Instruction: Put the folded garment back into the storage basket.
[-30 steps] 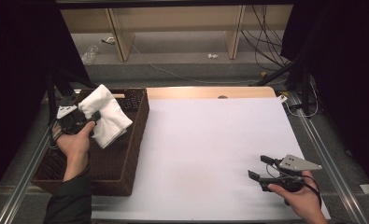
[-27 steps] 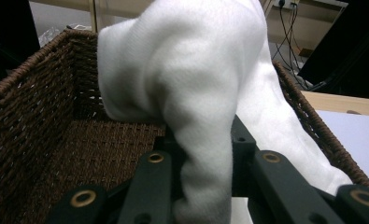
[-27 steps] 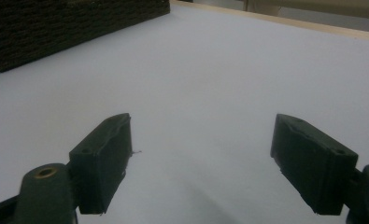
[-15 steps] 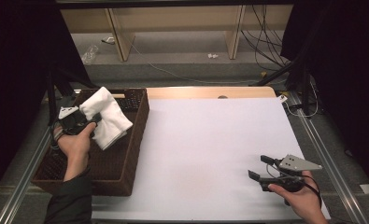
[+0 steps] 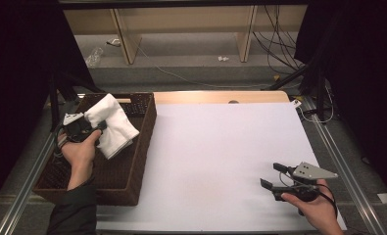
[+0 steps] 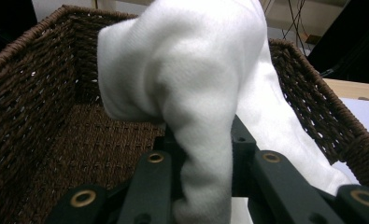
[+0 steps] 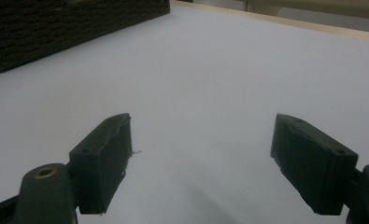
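A white folded towel (image 5: 113, 123) hangs over the dark wicker basket (image 5: 132, 161) at the table's left. My left gripper (image 5: 95, 128) is shut on the towel and holds it above the basket's inside. In the left gripper view the towel (image 6: 191, 93) drapes between the black jaws, with the basket's woven wall (image 6: 28, 88) behind it. My right gripper (image 5: 273, 176) rests low over the white table sheet at the front right, open, with nothing between its fingers. In the right gripper view my right gripper (image 7: 201, 163) has its jaws spread wide over bare sheet.
The white sheet (image 5: 220, 156) covers the table from the basket to the right edge. A wooden strip (image 5: 220, 97) runs along the table's far side. Metal rails (image 5: 338, 147) flank the table. Cables (image 5: 279, 29) and shelf legs lie on the floor beyond.
The left hand has shifted slightly with the towel still in its grip. The right gripper has stayed in place.
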